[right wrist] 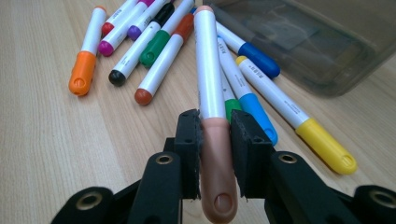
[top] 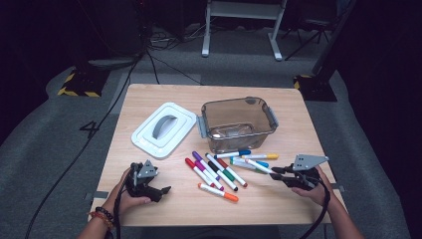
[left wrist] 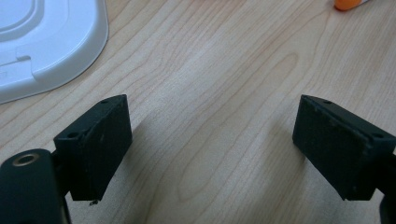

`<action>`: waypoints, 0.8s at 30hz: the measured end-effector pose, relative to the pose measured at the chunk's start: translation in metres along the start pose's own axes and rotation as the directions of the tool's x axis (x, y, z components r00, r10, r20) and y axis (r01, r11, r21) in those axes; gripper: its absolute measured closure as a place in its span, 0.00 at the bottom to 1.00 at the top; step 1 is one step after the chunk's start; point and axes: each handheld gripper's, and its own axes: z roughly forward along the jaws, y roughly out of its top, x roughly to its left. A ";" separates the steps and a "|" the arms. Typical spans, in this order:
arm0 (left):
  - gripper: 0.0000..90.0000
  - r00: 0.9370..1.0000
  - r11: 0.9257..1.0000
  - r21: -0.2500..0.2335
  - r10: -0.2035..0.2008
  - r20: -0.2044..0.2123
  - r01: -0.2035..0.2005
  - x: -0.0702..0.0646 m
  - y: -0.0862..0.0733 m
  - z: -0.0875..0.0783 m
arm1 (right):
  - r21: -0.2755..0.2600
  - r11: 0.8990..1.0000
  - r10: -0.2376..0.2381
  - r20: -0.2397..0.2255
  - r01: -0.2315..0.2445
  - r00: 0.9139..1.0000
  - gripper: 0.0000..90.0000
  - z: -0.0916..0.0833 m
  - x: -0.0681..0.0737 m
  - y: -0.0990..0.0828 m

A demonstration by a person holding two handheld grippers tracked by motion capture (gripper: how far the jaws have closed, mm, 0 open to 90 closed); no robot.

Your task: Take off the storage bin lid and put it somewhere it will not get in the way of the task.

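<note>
The right gripper (right wrist: 214,135) clamped a peach-capped marker (right wrist: 211,93) by its cap, above the wooden table (top: 278,199) beside the scattered markers (top: 214,172) in front of the brown bin (top: 239,122). The left gripper (left wrist: 212,140) rested with jaws wide and empty near the white lid (top: 164,129).

Pale wood-grain table (left wrist: 224,60), smooth, matt. Glossy white plastic lid (left wrist: 42,42). Tinted see-through plastic box (top: 239,122), shiny. Smooth plastic marker (right wrist: 211,93), white barrel, tan cap with soft sheen. Matt black, slightly rough pads on right tool (right wrist: 215,135).
</note>
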 end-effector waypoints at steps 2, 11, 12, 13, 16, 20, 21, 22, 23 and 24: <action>0.14 1.000 1.000 0.001 0.001 0.002 -0.001 0.000 0.000 0.000 | -0.008 1.000 0.004 0.006 -0.004 1.000 0.82 -0.002 -0.001 0.000; 0.14 1.000 1.000 0.001 0.001 0.003 -0.001 0.000 0.000 0.000 | -0.040 0.999 0.012 0.042 -0.011 0.999 0.82 -0.016 -0.006 0.001; 0.13 1.000 1.000 0.002 0.001 0.002 -0.001 0.000 0.000 0.000 | -0.045 0.999 0.011 0.040 -0.010 0.999 0.82 -0.018 -0.006 0.002; 0.14 1.000 1.000 0.001 0.001 0.002 -0.001 0.000 0.000 0.000 | -0.050 0.999 0.013 0.038 -0.011 0.999 0.82 -0.019 -0.006 0.003; 0.14 1.000 1.000 0.002 0.001 0.002 -0.001 0.000 0.000 0.000 | -0.066 0.998 -0.002 0.039 0.005 0.999 0.82 -0.024 -0.004 0.007; 0.13 1.000 1.000 0.002 0.001 0.001 -0.001 0.000 0.000 0.000 | -0.091 0.996 -0.021 0.039 0.024 0.999 0.82 -0.033 -0.002 0.016; 0.14 1.000 1.000 0.002 0.000 0.000 0.000 0.000 0.000 0.000 | -0.099 0.995 -0.027 0.039 0.031 0.999 0.82 -0.035 -0.002 0.019; 0.14 1.000 1.000 0.002 0.000 -0.001 0.000 0.000 0.000 0.000 | -0.106 0.994 -0.035 0.039 0.039 0.999 0.82 -0.037 -0.001 0.022; 0.14 1.000 1.000 0.002 0.000 -0.001 0.000 0.000 0.000 0.000 | -0.109 0.993 -0.040 0.040 0.044 0.998 0.82 -0.039 -0.001 0.024; 0.14 1.000 1.000 0.002 0.000 -0.001 0.000 0.000 0.000 0.000 | -0.115 0.992 -0.048 0.042 0.052 0.998 0.82 -0.041 -0.001 0.028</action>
